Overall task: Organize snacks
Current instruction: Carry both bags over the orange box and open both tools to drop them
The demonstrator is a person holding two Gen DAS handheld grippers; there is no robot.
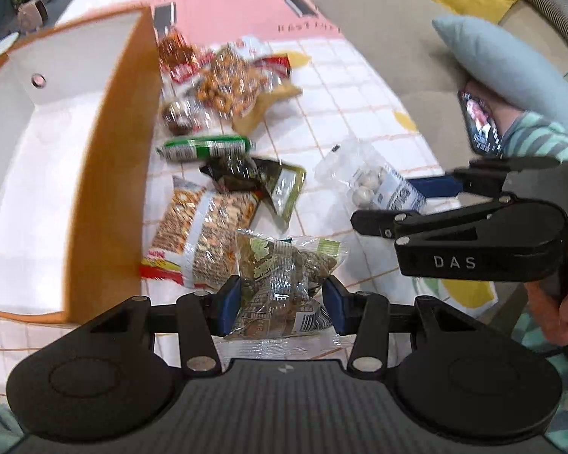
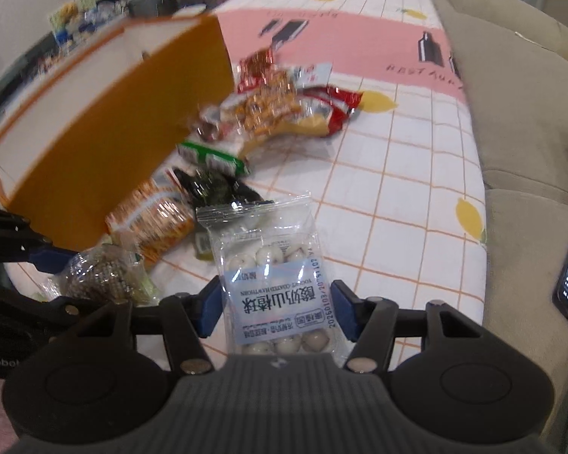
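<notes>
A large orange-walled box with white interior (image 1: pixel 106 159) stands on the bench under a checked lemon-print cloth (image 2: pixel 405 196), loose snack packets strewn just beside it. The right gripper (image 2: pixel 276 308) clamps a clear packet of white yogurt-coated balls (image 2: pixel 272 276), long axis pointing forward along its fingers. The left gripper (image 1: pixel 282 304) grasps a clear green-printed packet of brown snacks (image 1: pixel 280 280), likewise pointing forward.

The right gripper (image 1: pixel 431 204) body reads "DAS"; the clear yogurt-ball packet (image 2: pixel 274 276) reads "YOGURT-COATED HAWTHORN" and "酸奶山楂球"; the tablecloth (image 2: pixel 416 70) reads "REST"
</notes>
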